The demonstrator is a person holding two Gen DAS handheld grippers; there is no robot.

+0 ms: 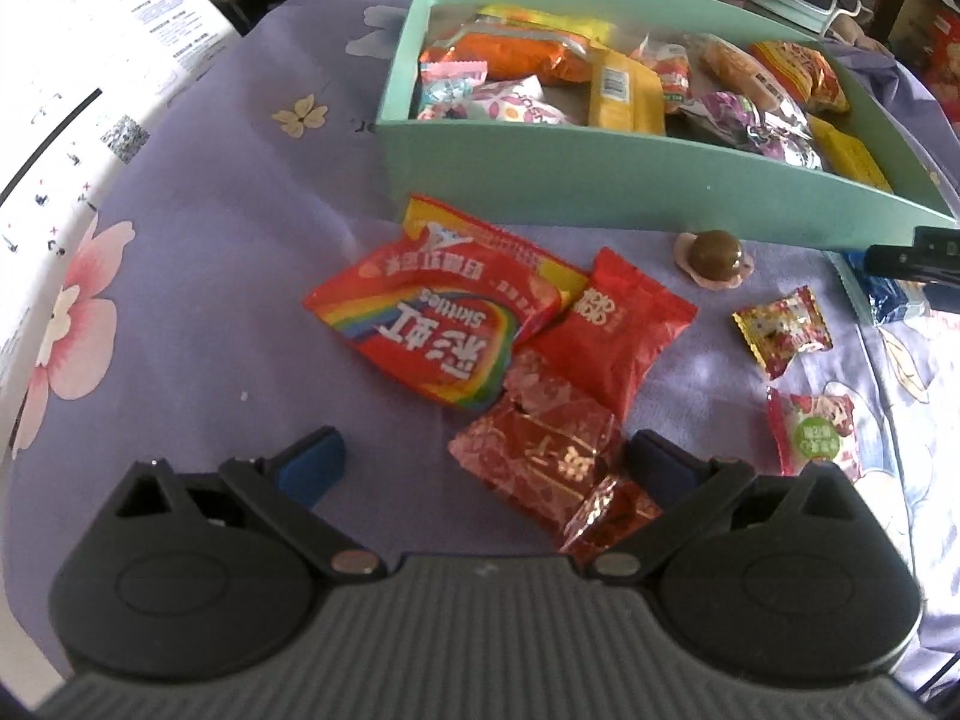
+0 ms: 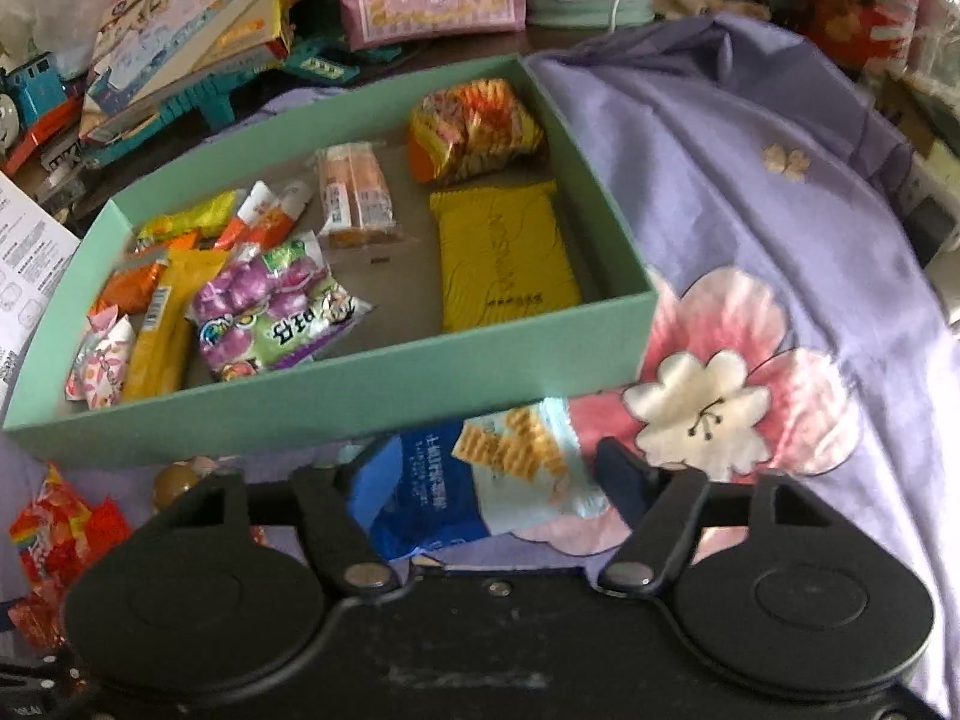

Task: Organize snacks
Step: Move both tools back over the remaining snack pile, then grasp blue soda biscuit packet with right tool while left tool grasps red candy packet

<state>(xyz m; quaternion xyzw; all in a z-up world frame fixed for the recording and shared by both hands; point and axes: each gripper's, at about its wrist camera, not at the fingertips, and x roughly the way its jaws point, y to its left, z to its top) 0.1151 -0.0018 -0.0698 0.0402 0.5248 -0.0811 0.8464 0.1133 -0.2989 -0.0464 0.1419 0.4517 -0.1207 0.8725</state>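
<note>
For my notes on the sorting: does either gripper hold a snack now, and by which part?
Left gripper: nothing. Right gripper straddles the blue cracker packet; a grip cannot be told.

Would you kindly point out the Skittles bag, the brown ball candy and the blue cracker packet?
Skittles bag [image 1: 438,330], left wrist view, on the rainbow print.
Brown ball candy [image 1: 717,253], left wrist view, on its dome.
Blue cracker packet [image 2: 420,498], right wrist view, on its blue panel.

Mint-green box; lilac cloth, pink flowers; rainbow-striped red packet.
</note>
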